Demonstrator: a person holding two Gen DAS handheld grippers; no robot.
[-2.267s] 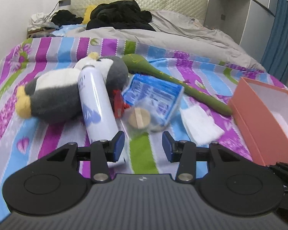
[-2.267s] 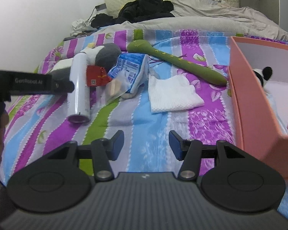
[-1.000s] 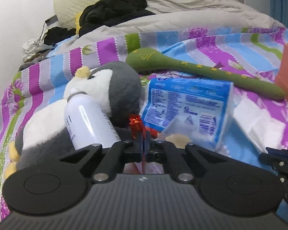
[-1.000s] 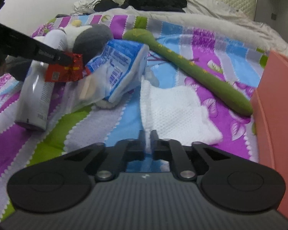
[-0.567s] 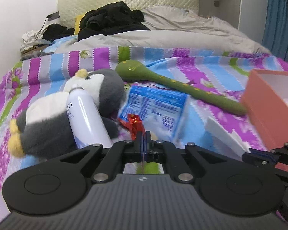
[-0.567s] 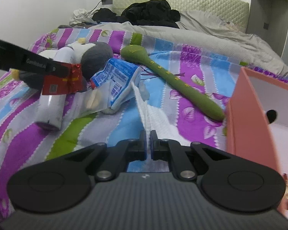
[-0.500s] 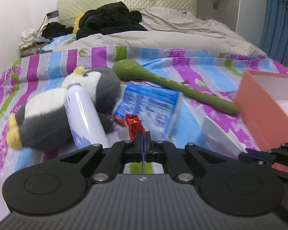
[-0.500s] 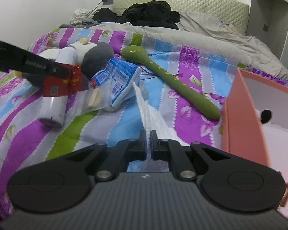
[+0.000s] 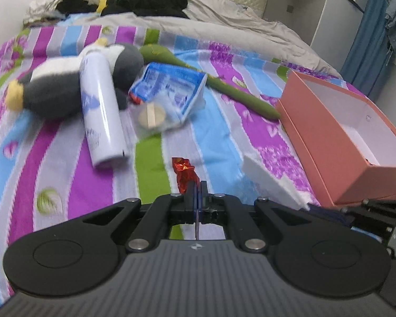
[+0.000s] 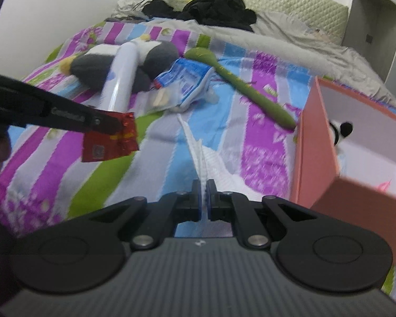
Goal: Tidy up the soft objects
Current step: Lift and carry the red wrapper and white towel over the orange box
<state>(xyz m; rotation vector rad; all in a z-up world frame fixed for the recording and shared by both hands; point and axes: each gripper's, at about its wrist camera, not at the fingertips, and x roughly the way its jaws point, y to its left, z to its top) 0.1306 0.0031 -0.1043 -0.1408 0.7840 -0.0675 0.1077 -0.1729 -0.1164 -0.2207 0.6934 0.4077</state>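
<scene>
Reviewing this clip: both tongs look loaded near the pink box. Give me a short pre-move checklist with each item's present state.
1. Left tongs shut on red foil packet: ok.
2. Right tongs shut on white cloth: ok.
3. Packet lifted clear of the bedspread: ok.
4. Cloth fully off the bedspread: cannot tell.
5. Pink box open: ok.
6. Free room in the box beside the panda toy: ok.

Red foil packet (image 10: 109, 138) and white cloth (image 10: 202, 158) hang lifted (both pinched edge-on).
</scene>
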